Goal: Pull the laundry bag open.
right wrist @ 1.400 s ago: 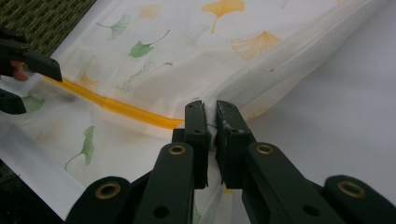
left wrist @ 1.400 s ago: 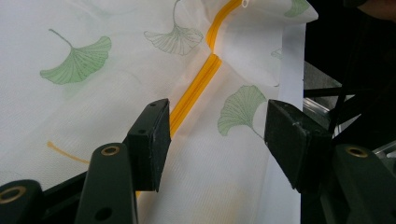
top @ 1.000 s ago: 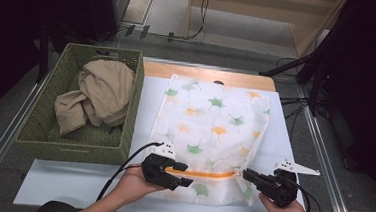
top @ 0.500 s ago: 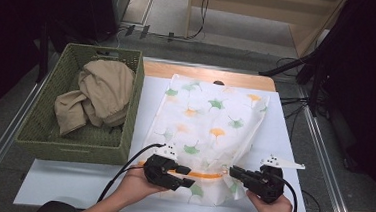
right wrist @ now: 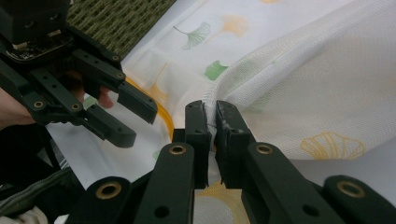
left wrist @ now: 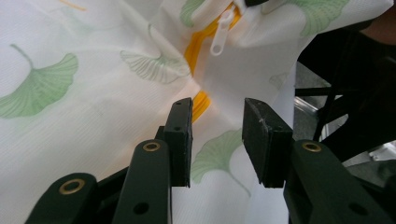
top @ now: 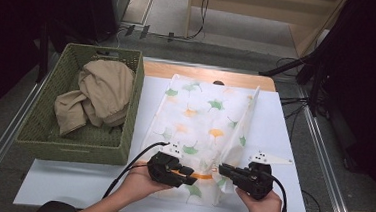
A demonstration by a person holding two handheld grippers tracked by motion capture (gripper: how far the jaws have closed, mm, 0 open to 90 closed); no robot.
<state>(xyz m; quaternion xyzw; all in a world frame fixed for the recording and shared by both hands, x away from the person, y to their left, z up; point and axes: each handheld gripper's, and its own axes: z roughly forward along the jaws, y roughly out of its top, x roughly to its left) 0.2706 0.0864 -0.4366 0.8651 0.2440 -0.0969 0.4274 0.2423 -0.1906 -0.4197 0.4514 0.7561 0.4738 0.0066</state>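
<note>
Pinching the mesh laundry bag (right wrist: 299,84) in its narrow jaws, the right gripper (right wrist: 211,116) could tear free if pulled sideways. Left gripper (left wrist: 217,140), jaws half-wide and just closing with nothing pinched yet, may miss the yellow zipper (left wrist: 201,100) between and just beyond them, grabbing loose cloth.

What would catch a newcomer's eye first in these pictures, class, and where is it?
The white leaf-print bag with its orange zip lies spread in the middle of the table. At its near edge the right claw pinches a fold of it, while the left claw, jaws just closing, sits over the zip. A green basket of beige cloth stands left.
</note>
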